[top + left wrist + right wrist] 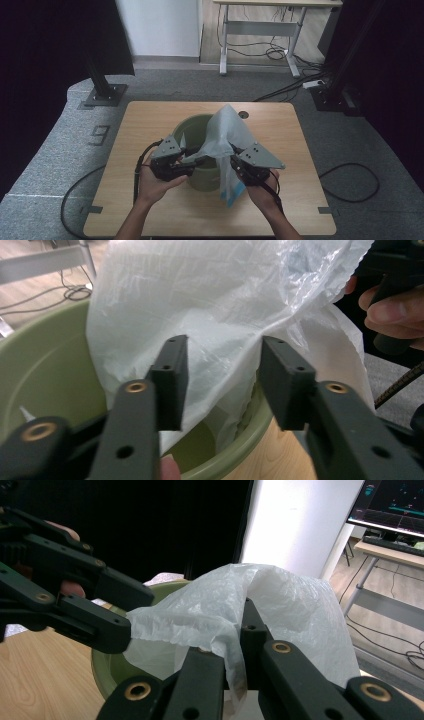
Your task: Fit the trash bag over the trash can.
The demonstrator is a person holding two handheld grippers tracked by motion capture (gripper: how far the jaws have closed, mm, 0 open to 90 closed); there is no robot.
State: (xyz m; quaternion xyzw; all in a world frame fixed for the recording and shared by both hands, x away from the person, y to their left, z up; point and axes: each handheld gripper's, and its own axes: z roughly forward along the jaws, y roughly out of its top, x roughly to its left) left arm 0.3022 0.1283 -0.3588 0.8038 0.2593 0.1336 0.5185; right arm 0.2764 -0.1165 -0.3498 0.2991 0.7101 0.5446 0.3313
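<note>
1. My right gripper (235,645) pinches the bag (226,131) at its edge.
2. My left gripper (222,382) is spread, with the bag just beyond its jaws.
3. The bag drapes over the green bin (190,129), from its middle toward 5 o'clock, at the centre of the table (145,120).

A thin, translucent white plastic bag (226,131) rises crumpled in a peak above the green bucket (187,131), its lower part draped over the bucket's near rim and hanging down the outside. The round, olive-green bucket stands upright at the table's (145,120) middle.
</note>
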